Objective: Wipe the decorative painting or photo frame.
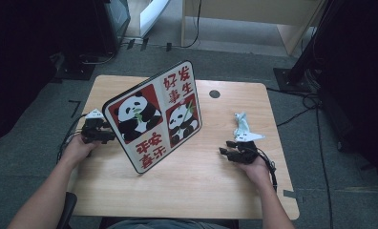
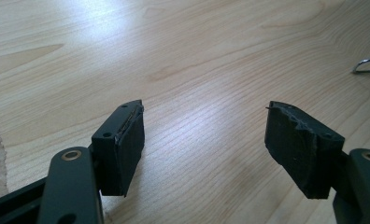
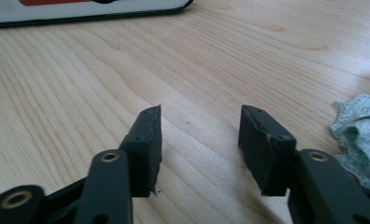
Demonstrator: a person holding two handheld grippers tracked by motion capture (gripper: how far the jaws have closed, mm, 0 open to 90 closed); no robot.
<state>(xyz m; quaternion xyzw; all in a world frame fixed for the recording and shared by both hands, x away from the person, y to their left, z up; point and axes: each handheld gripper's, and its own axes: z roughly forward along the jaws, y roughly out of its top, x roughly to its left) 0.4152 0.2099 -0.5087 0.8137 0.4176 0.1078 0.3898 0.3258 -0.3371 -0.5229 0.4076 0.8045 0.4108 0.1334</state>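
Note:
A panel with two panda pictures and red Chinese characters (image 1: 153, 117) stands tilted on the wooden table (image 1: 187, 191). My left gripper (image 1: 109, 136) rests just left of the panel's lower edge, its fingers pointing at it. In the left gripper view the left gripper (image 2: 206, 121) stands open wide over bare wood. My right gripper (image 1: 225, 148) lies to the panel's right, apart from it. In the right gripper view the right gripper (image 3: 201, 123) is open with nothing between the pads, and the panel's bottom edge (image 3: 80, 11) lies ahead.
A crumpled pale cloth (image 1: 242, 125) lies just beyond the right gripper, and the cloth (image 3: 360, 135) sits beside its right jaw. A bent metal wire (image 2: 367, 64) pokes in at the right of the left gripper view. A round dark hole (image 1: 214, 94) marks the table's far side.

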